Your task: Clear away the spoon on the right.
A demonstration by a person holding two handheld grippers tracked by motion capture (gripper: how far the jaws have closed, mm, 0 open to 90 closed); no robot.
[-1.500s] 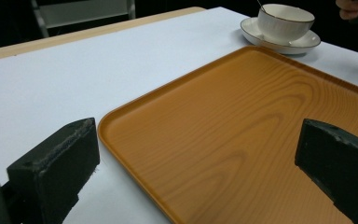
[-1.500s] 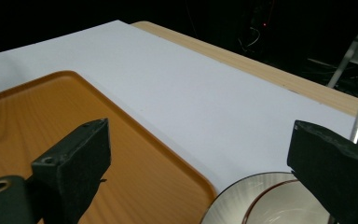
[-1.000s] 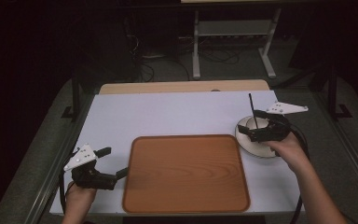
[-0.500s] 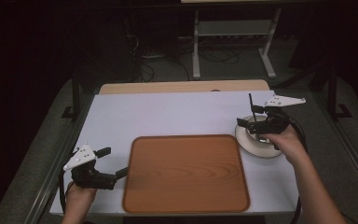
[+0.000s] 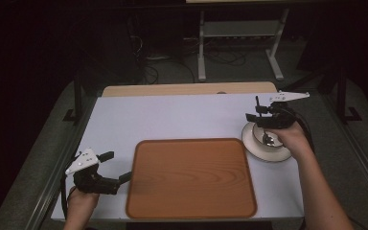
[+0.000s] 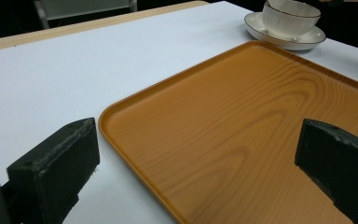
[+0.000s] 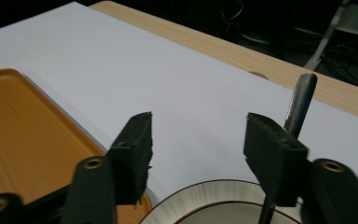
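Note:
A white bowl stands on a white saucer at the table's right side. A dark handle sticks up out of the bowl. My right gripper hovers over the bowl. Its jaws have just been closing and still stand apart with nothing between them; the handle runs behind the right-hand jaw. A brown wooden tray lies empty in the middle. My left gripper rests open at the tray's left edge, its jaws straddling the near corner of the tray.
The white table top has a bare wooden strip along its far edge. Beyond it, a metal stand and cables sit on the dark floor. A cable trails from each gripper.
The right gripper has shifted a little farther from the person above the bowl, and its jaws stand closer together than before. The left gripper has stayed where it was.

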